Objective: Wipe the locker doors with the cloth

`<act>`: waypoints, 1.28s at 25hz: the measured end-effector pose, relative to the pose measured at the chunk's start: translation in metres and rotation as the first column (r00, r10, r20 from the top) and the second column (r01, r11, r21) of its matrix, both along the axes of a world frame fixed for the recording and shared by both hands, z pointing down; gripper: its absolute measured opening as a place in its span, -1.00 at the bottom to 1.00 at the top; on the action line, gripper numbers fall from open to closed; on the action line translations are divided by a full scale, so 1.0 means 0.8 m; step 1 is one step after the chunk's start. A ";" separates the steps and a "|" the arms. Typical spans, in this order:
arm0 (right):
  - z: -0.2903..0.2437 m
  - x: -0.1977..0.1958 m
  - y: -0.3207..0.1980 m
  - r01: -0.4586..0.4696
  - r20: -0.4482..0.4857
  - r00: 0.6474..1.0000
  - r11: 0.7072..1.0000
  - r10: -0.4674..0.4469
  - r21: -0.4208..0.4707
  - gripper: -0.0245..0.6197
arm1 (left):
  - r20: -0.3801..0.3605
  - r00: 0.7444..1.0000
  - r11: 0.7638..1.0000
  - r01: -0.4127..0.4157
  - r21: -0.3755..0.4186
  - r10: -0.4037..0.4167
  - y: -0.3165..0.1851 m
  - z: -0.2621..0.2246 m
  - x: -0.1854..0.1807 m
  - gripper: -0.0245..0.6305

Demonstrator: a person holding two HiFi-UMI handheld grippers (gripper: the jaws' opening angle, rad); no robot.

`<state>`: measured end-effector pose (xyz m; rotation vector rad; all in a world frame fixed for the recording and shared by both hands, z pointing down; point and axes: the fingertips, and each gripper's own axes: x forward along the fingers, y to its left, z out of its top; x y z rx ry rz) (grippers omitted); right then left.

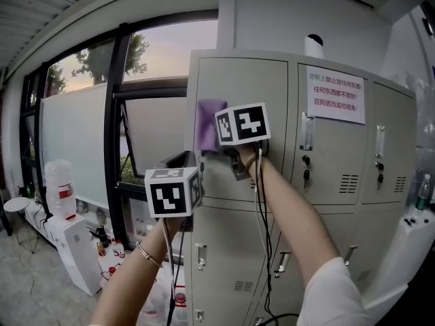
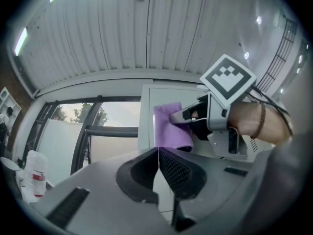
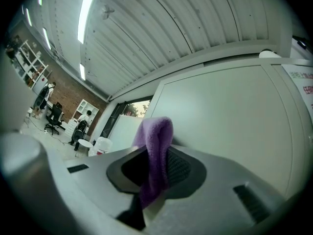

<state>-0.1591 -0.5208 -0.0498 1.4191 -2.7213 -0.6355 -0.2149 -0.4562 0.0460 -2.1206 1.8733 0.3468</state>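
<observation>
A purple cloth point(image 1: 208, 125) is pressed flat against the upper left locker door point(image 1: 265, 87), near its left edge. My right gripper point(image 1: 219, 145) is shut on the cloth, which folds up between its jaws in the right gripper view point(image 3: 155, 153). The left gripper view shows the same cloth point(image 2: 171, 126) on the grey door with the right gripper point(image 2: 188, 115) behind it. My left gripper point(image 1: 192, 161) hovers lower and to the left, beside the locker's edge, shut with nothing between its jaws point(image 2: 159, 153).
The grey locker bank has a paper notice point(image 1: 335, 94) on the middle door and handles point(image 1: 306, 132) with keyholes. A large window point(image 1: 102, 128) is at the left, with a water dispenser point(image 1: 64, 233) below it. People and furniture point(image 3: 54, 116) are far back in the room.
</observation>
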 end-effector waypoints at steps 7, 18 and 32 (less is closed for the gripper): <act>0.000 0.053 0.002 -0.043 0.019 0.999 0.999 0.043 -0.006 -0.73 | 0.001 0.999 0.999 -0.039 0.004 0.039 0.000 -0.005 0.039 -0.90; 0.003 0.159 0.011 -0.131 0.039 0.991 0.991 0.131 -0.004 -0.72 | 0.014 0.988 0.988 -0.152 0.000 0.152 -0.012 -0.007 0.137 -0.90; -0.002 0.273 0.019 -0.227 0.073 0.971 0.974 0.227 -0.005 -0.72 | 0.052 0.967 0.968 -0.251 -0.004 0.251 -0.021 -0.009 0.243 -0.90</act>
